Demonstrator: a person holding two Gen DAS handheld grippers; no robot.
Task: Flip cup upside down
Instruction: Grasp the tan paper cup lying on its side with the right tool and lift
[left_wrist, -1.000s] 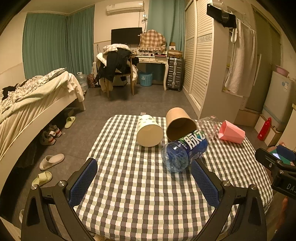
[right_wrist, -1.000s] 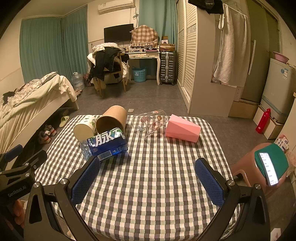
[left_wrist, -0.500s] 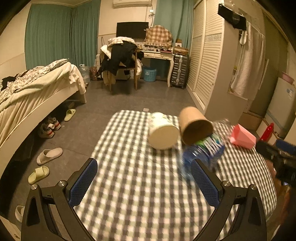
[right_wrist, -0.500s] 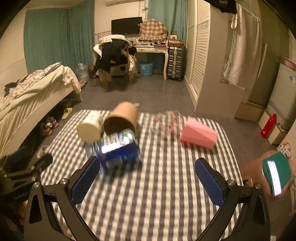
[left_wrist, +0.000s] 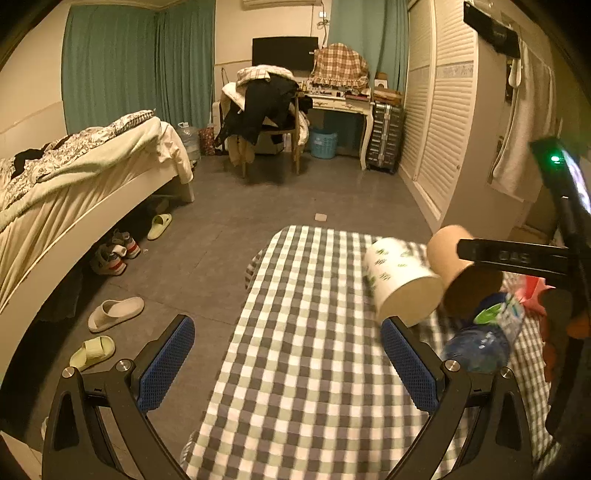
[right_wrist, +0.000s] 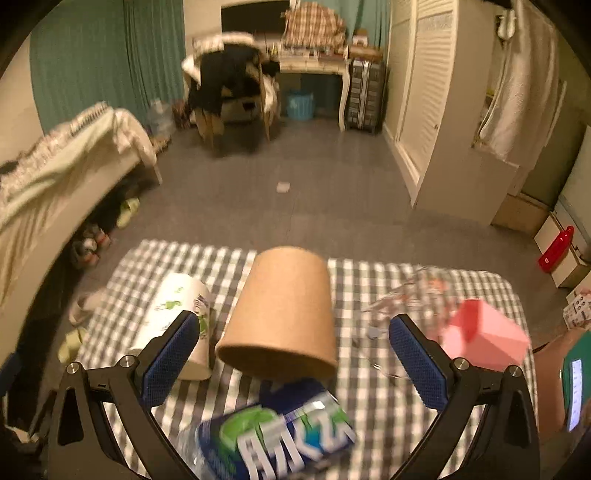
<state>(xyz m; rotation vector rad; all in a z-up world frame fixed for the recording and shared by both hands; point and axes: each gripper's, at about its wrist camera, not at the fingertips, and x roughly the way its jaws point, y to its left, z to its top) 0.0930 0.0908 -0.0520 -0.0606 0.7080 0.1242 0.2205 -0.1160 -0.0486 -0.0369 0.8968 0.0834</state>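
Right gripper (right_wrist: 291, 350) spread wide, lined up w/ brown cup (right_wrist: 280, 314) on its side mid-table, blue bottle (right_wrist: 273, 439) just near of it; left gripper (left_wrist: 284, 358) also spread, empty—go in over bottle, pinch cup wall, avoid white cup (right_wrist: 177, 317) at left.

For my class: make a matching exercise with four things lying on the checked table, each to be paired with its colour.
Things:
1. paper cup between the right hand-held gripper's fingers
2. patterned cup
3. faceted cup
4. bottle

Colours:
A. pink
B. blue label
C. plain brown
D. white with green print

Pairs: 1-C, 2-D, 3-A, 4-B
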